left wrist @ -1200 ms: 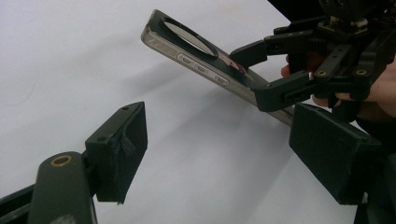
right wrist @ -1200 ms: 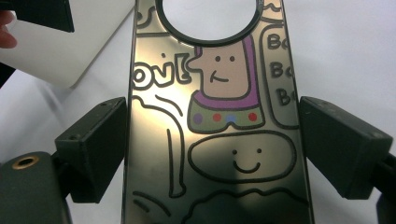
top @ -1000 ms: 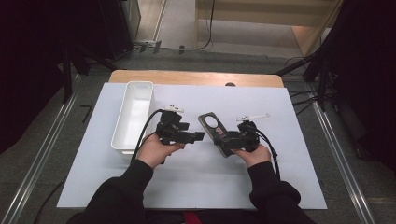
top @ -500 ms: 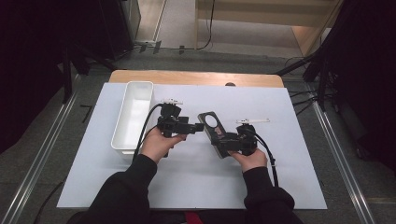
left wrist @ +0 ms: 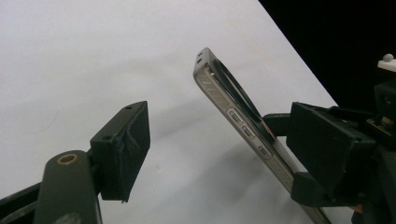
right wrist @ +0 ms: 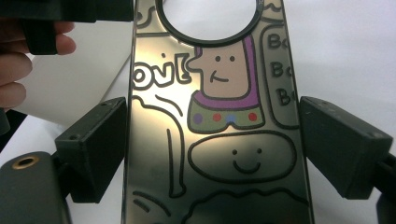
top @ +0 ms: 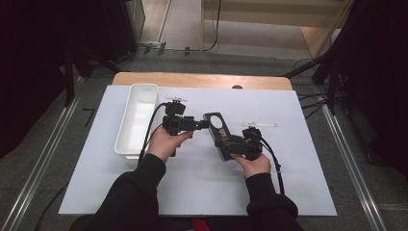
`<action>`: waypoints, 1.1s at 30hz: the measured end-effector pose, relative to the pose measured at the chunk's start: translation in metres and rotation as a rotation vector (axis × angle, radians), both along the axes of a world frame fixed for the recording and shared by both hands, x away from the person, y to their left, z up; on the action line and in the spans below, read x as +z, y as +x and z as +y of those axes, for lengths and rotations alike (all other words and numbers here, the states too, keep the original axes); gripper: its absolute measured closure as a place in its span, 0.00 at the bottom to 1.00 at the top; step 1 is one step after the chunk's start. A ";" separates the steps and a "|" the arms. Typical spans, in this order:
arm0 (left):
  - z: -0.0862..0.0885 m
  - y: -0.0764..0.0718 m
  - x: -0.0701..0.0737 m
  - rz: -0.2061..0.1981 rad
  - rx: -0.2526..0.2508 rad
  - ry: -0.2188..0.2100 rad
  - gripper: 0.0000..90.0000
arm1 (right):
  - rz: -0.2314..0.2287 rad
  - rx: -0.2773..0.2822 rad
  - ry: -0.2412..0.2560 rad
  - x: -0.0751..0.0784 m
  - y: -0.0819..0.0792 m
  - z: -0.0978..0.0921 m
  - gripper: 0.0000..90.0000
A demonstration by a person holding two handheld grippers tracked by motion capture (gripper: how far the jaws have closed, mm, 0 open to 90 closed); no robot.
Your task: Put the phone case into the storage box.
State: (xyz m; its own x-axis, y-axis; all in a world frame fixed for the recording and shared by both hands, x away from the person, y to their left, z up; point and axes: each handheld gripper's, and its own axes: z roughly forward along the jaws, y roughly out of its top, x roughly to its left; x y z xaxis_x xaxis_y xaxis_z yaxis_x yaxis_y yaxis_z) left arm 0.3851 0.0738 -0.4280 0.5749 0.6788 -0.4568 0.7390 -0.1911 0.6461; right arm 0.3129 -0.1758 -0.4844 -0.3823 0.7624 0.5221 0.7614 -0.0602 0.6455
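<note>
- Gripping the case (right wrist: pixel 219 116) by its edges, the right gripper (top: pixel 230 144) holds it tilted above the table (top: pixel 298 159) (its lower end is cut off).
- Left gripper (top: pixel 204 124), jaws apart and empty, has moved up beside the case's ring end.

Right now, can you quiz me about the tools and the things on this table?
1. True or false: the right tool grips the case by its two long sides.
2. What lies on the table left of both tools? A) a white bin B) a red cup C) a book
3. Fill in: the left tool has its jaws ____.

Key: 1 true; 2 A; 3 open.
</note>
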 end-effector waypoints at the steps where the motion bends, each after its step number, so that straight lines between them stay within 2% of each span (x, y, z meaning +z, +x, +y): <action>1: 0.000 0.001 0.000 0.005 0.004 -0.001 0.24 | 0.002 -0.008 0.005 0.000 -0.001 0.001 0.12; 10: -0.006 0.008 0.005 0.013 0.023 0.012 0.26 | -0.009 -0.033 0.029 0.001 -0.003 0.004 0.12; 13: -0.009 0.009 0.005 0.021 0.026 -0.007 0.26 | -0.008 -0.039 0.043 0.000 -0.004 0.005 0.12; 16: -0.011 0.012 0.005 0.027 0.032 -0.006 0.27 | -0.008 -0.047 0.064 -0.001 -0.005 0.007 0.12; 24: -0.017 0.016 0.005 0.041 0.057 0.003 0.27 | -0.023 -0.062 0.073 -0.003 -0.007 0.013 0.12; 33: -0.022 0.021 0.005 0.061 0.087 0.001 0.32 | -0.033 -0.097 0.110 -0.006 -0.008 0.015 0.12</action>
State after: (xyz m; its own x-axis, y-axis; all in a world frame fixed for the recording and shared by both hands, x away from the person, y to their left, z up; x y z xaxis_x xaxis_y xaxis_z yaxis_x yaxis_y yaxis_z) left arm 0.4058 0.0521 -0.4226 0.4844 0.7256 -0.4887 0.7911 -0.1247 0.5989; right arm 0.3050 -0.1611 -0.4901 -0.3280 0.7356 0.5927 0.7274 -0.2037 0.6553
